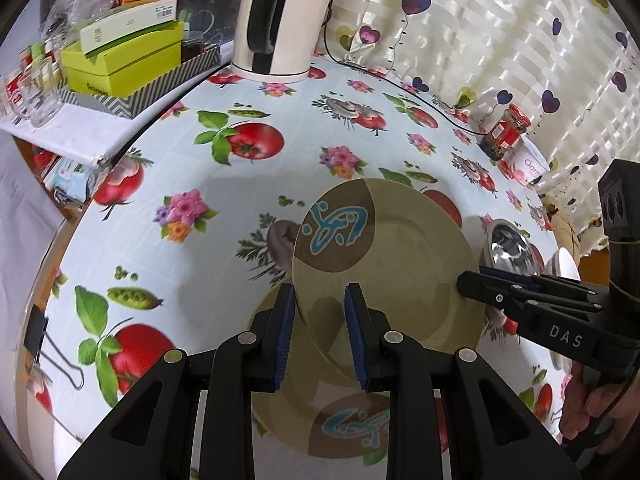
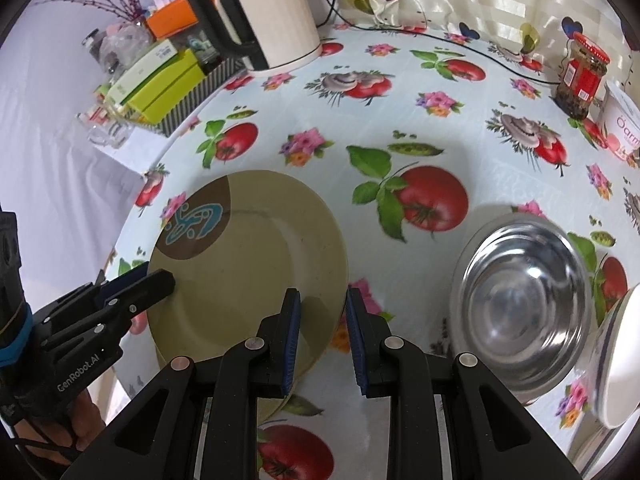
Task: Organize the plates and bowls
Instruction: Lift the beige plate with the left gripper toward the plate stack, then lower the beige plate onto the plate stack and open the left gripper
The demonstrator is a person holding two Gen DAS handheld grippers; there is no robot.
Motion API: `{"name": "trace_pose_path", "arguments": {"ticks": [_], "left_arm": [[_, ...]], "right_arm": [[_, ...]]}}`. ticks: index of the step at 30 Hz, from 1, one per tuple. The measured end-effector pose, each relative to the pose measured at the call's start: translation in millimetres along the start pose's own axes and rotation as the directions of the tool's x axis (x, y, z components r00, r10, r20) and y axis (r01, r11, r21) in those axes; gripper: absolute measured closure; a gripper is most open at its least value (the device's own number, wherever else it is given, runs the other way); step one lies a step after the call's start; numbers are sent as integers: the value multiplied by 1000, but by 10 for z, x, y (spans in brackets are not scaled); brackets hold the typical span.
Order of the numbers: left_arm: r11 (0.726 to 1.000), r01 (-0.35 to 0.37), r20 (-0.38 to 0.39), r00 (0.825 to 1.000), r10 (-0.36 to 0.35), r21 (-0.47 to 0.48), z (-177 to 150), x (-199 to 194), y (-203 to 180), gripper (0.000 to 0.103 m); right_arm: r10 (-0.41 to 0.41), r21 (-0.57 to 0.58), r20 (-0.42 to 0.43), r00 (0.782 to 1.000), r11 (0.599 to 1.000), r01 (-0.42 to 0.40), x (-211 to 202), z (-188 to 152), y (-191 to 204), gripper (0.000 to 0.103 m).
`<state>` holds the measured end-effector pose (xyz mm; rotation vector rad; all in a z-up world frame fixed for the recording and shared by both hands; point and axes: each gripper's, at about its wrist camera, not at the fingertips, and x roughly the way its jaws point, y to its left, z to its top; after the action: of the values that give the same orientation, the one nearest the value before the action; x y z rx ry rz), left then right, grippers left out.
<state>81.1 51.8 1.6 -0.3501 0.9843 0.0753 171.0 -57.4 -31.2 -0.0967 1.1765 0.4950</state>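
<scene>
A beige plate (image 1: 392, 256) with a brown patch and a blue motif hangs tilted above the tablecloth. My left gripper (image 1: 320, 292) is shut on its near-left rim. My right gripper (image 2: 322, 294) is shut on the opposite rim of the same plate (image 2: 248, 260). Each gripper also shows in the other's view, clamped on the plate's edge: the right gripper (image 1: 470, 282) and the left gripper (image 2: 162, 280). A second plate (image 1: 320, 420) with the same pattern lies on the table underneath. A steel bowl (image 2: 524, 320) stands to the right, with a white bowl (image 2: 624, 360) beside it.
A white kettle (image 1: 280, 20) with a black cord stands at the back. Left of it are green boxes (image 1: 120, 56) on a striped box. A red-lidded jar (image 2: 584, 76) and a white tub (image 2: 624, 120) stand by the curtain. A binder clip (image 1: 52, 344) grips the table's left edge.
</scene>
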Motion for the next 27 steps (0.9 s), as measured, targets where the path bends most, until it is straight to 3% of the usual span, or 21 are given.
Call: {"name": "trace_pose_path", "arguments": {"ticks": [27], "left_arm": [[999,-26,-42,999,25,-32,-415,-42,226,77]], "right_arm": [[-2,-61,-70,998,998,-2,188,-389,311,78]]}}
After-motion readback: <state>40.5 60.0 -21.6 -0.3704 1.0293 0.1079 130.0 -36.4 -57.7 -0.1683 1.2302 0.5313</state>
